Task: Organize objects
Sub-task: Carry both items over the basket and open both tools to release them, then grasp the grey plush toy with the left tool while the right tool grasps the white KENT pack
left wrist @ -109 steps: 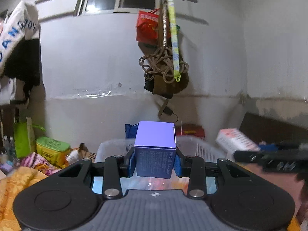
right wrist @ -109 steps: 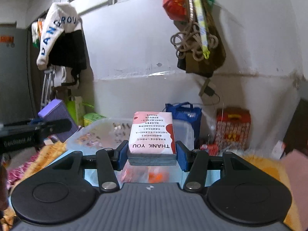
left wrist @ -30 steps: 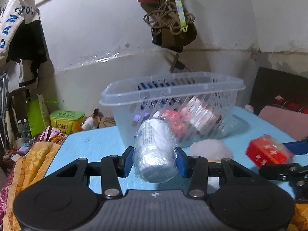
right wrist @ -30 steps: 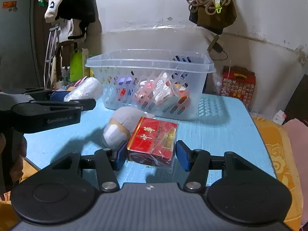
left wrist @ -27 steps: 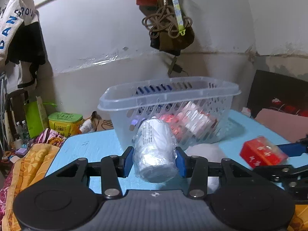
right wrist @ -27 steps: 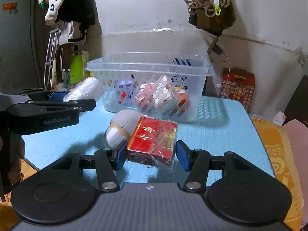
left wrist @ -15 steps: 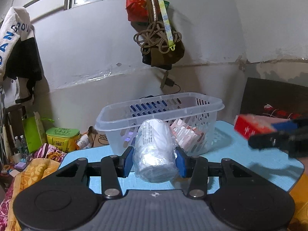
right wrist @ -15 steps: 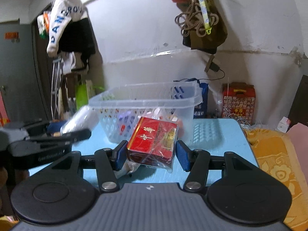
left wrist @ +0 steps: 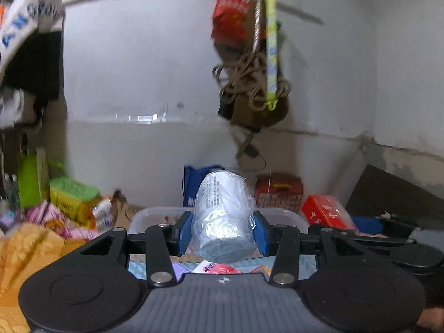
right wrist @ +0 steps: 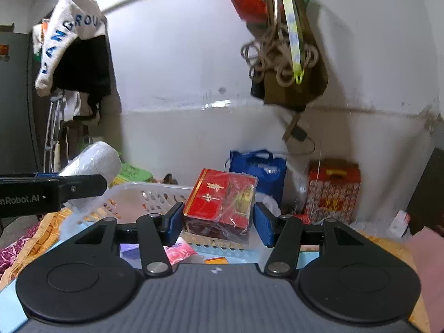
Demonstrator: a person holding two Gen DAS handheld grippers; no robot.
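My left gripper (left wrist: 223, 231) is shut on a white roll wrapped in clear plastic (left wrist: 223, 216) and holds it above the clear plastic basket (left wrist: 144, 216). My right gripper (right wrist: 219, 222) is shut on a red box in cellophane (right wrist: 220, 204), also above the basket (right wrist: 138, 191). The roll also shows at the left of the right wrist view (right wrist: 91, 163). The red box shows at the right of the left wrist view (left wrist: 324, 213). Several small packets lie in the basket below the fingers.
A blue bag (right wrist: 258, 172) and a red patterned box (right wrist: 334, 191) stand on the floor by the wall. A rope bundle and bags (left wrist: 252, 94) hang on the wall. A green-yellow tin (left wrist: 72, 197) and orange cloth (left wrist: 30, 249) lie at left.
Both grippers have risen and moved forward over the basket, each still holding its object. The basket now sits low under the fingers.
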